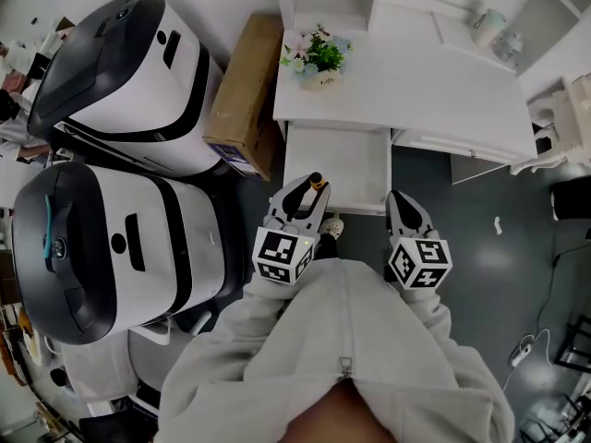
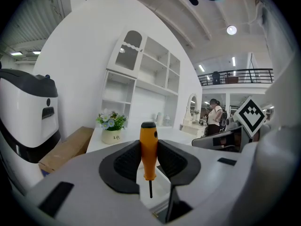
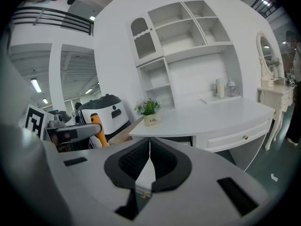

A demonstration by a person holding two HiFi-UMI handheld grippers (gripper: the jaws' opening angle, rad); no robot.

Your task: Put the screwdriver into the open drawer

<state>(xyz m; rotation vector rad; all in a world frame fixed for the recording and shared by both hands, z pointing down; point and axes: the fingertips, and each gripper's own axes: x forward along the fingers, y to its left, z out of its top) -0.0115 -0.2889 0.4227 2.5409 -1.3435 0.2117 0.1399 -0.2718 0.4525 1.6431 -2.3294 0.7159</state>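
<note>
Step in hand: carry to the drawer. The screwdriver (image 2: 148, 147) has been grasped and has not yet been put down.

Left hand-held gripper (image 2: 148, 161): closed on the screwdriver's orange handle. The pads (image 2: 126, 163) press on both sides of the handle. The handle stands upright with its black cap on top, and the shaft points down below the jaws.

Right hand-held gripper (image 3: 149, 160): closed, jaw tips touching, nothing between them. It is held beside the left one and has no part in the grasp.

Location: in the head view the screwdriver is at the front edge of the open drawer (image 1: 294, 166), not yet over its floor. The drawer is pulled out from the white desk (image 1: 416, 90) and appears empty.

Next move, as judged:
1. Advance the left hand-held gripper until the screwdriver is over the drawer floor, clear of the front wall.
2. Lower it into the drawer.
3. Open the jaws. Expect the upright tool to tip over and roll when it is released.
</note>
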